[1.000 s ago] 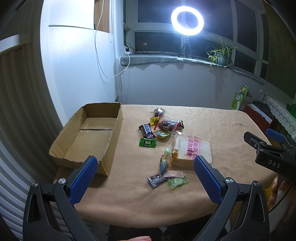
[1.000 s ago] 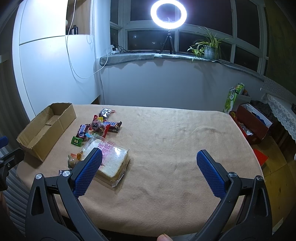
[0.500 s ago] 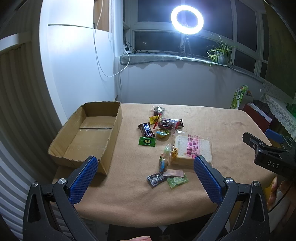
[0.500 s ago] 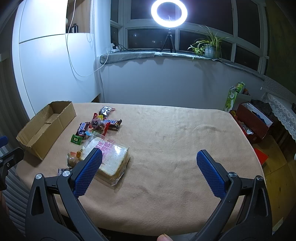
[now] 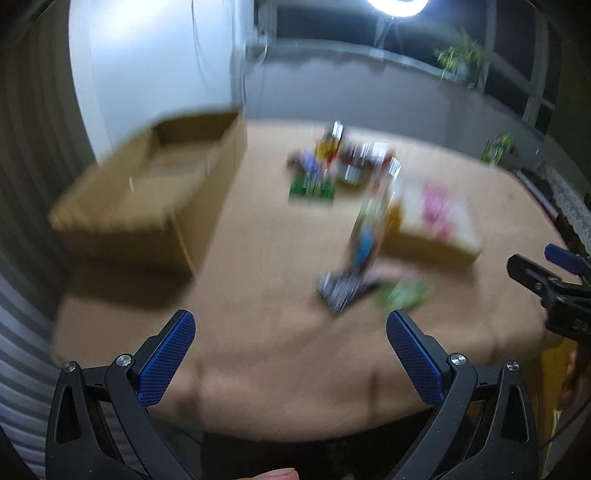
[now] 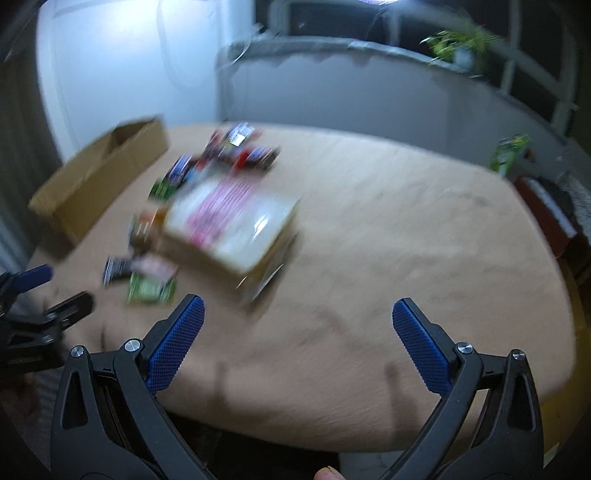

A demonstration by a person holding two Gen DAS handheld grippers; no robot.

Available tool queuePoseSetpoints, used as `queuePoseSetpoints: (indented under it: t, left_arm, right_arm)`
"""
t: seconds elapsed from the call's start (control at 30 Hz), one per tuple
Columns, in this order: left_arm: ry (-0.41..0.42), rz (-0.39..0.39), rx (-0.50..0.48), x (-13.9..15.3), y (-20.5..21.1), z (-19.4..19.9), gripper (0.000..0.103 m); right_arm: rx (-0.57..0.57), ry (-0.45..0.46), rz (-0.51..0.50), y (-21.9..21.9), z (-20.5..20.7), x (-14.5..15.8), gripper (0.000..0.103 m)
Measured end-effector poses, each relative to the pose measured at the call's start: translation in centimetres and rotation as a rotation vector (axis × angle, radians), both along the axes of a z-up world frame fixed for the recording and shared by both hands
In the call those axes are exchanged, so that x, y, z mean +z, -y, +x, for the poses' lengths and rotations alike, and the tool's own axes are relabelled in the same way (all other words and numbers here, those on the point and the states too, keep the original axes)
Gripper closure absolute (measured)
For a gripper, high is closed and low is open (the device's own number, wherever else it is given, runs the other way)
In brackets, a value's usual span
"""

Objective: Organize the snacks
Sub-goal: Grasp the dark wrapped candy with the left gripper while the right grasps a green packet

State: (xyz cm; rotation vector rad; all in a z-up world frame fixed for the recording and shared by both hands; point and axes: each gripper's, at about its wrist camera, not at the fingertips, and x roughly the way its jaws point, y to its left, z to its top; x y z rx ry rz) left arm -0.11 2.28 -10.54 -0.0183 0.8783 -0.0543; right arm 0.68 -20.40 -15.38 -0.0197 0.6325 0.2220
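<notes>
Left wrist view, blurred: the left gripper (image 5: 291, 352) has its fingers spread wide, holding nothing. One cardboard box (image 5: 147, 192) sits at ten o'clock, nothing visible inside. One bagged bread (image 5: 436, 221) lies at two o'clock; the small snack packets (image 5: 332, 166) at twelve are too smeared to count.

Right wrist view: the right gripper (image 6: 298, 341) is spread too, empty, with the bread (image 6: 236, 221) at eleven o'clock and the box (image 6: 99, 173) at ten.

white wall (image 5: 147, 74), dark windows (image 6: 532, 85), ring light (image 5: 399, 5)

Both hand-held grippers (image 5: 290, 343) (image 6: 298, 328) nearer snacks (image 6: 229, 214)
</notes>
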Motion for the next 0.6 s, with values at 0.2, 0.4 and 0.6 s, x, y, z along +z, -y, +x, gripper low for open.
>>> queuePoseSetpoints:
  t: [0.2, 0.4, 0.6]
  left_arm:
    - [0.014, -0.026, -0.035, -2.1, -1.0, -0.6, 0.000]
    - [0.075, -0.045, -0.101, -2.6, -1.9, -0.3, 0.000]
    - [0.095, -0.056, -0.188, -2.1, -2.6, -0.8, 0.000]
  right_arm:
    - [0.153, -0.063, 0.025, -3.9, -1.4, -3.0, 0.000]
    - [0.245, 0.019, -0.003, -3.8, -3.9, -4.8, 0.000]
    - [0.239, 0.010, 0.031, -4.0, -7.1, -3.9, 0.000]
